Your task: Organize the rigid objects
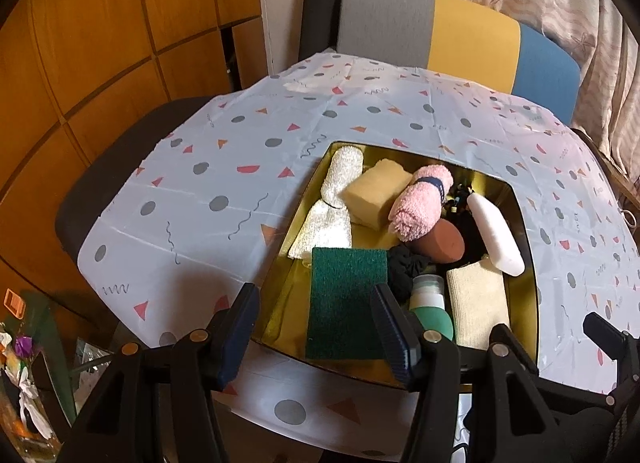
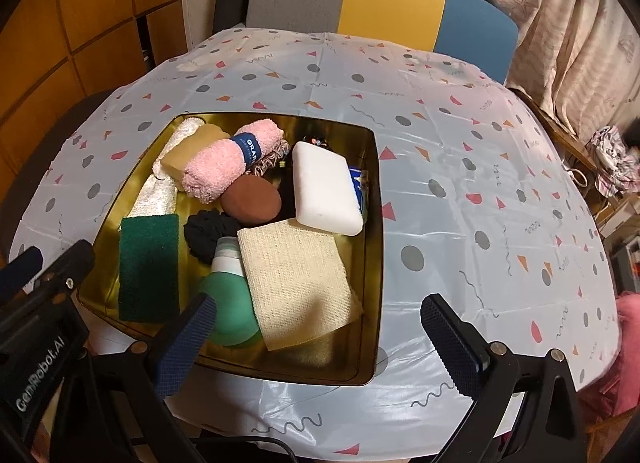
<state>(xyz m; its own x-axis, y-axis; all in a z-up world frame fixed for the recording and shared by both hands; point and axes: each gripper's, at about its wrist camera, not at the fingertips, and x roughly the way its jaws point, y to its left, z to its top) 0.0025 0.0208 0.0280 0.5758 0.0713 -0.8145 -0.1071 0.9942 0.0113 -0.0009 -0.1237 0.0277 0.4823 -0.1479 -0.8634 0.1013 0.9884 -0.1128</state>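
A gold tray (image 1: 527, 283) (image 2: 371, 263) on the patterned tablecloth holds a mixed pile. In it lie a green scouring pad (image 1: 346, 303) (image 2: 149, 267), a green squeeze bottle (image 1: 430, 303) (image 2: 226, 295), a beige cloth (image 1: 478, 303) (image 2: 298, 283), a white block (image 1: 496, 235) (image 2: 326, 187), a brown round sponge (image 1: 442, 243) (image 2: 251, 203), a pink rolled towel (image 1: 420, 203) (image 2: 224, 167), a yellow sponge (image 1: 376, 191) and a black scrunchie (image 2: 208, 229). My left gripper (image 1: 316, 323) hangs open above the scouring pad. My right gripper (image 2: 320, 327) is open over the tray's near right corner. Neither holds anything.
A white fluffy cloth (image 1: 332, 207) lies along the tray's left side. A grey, yellow and blue chair back (image 1: 460, 31) stands behind the table. Wooden panels are at the left, curtains at the right, and clutter (image 1: 24, 363) sits low on the left.
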